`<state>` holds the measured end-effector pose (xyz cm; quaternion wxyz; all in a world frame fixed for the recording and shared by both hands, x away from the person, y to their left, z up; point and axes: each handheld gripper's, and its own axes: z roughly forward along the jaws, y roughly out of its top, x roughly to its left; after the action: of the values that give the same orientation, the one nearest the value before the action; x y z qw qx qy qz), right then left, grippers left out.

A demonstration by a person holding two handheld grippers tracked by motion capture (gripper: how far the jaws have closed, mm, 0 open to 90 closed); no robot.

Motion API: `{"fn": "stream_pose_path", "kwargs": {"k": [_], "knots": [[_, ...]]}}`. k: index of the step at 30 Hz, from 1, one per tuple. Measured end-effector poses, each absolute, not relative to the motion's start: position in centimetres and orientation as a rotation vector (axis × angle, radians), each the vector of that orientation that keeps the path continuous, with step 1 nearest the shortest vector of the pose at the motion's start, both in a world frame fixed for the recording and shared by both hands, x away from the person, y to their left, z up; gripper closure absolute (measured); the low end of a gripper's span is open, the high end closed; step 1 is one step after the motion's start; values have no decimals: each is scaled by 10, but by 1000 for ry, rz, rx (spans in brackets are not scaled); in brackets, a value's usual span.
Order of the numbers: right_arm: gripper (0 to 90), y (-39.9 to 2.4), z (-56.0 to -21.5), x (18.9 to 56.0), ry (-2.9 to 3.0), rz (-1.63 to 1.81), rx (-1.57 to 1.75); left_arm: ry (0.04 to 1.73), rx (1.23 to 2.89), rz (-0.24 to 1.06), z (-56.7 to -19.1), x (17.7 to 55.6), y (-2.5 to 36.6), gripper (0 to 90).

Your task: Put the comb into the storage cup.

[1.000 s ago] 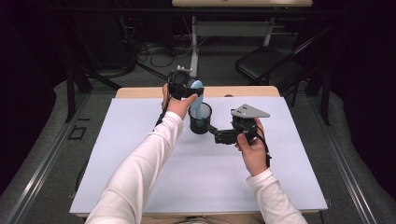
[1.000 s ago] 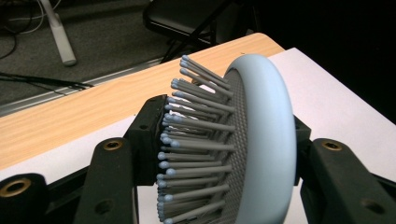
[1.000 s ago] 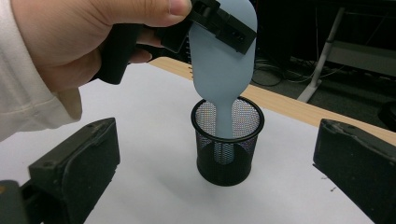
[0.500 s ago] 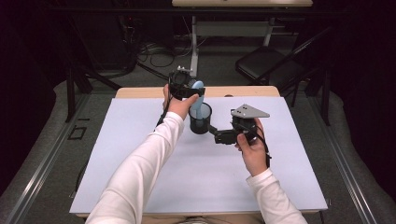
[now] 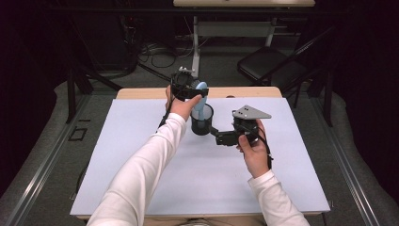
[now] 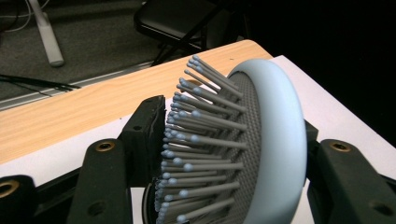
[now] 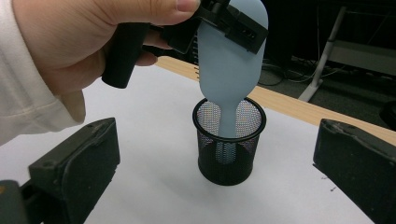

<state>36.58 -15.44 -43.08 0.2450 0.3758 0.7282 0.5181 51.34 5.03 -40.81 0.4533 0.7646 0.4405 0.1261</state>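
A light blue hairbrush (image 5: 201, 98) stands with its handle down inside a black mesh cup (image 5: 202, 126) at the far middle of the table. My left gripper (image 5: 196, 92) reaches over the cup and is shut on the brush head (image 6: 266, 140). One pad meets the bristle tips and the other the smooth back. Its jaws have just been opening a little, with the brush still between them. In the right gripper view the hairbrush (image 7: 231, 70) hangs above the cup (image 7: 229, 156) in the left gripper (image 7: 226, 23). My right gripper (image 5: 217, 135) lies low just right of the cup, open (image 7: 217, 149).
A white sheet (image 5: 188, 188) covers most of the wooden table (image 5: 244, 92). Beyond the far edge stand a folding chair (image 5: 268, 66), a table leg and loose cables on the floor.
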Motion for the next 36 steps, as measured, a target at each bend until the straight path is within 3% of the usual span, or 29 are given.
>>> {"fn": "stream_pose_path", "kwargs": {"k": [13,22,36], "knots": [[0,-154,-432,366,1991,1411,1022,1118,1899,323,-411,514,49,327],[0,-153,-433,366,1996,1409,1024,1144,1865,320,-411,514,51,196],[0,-153,-433,366,1996,1405,1024,1144,1824,322,-407,512,52,146]]}}
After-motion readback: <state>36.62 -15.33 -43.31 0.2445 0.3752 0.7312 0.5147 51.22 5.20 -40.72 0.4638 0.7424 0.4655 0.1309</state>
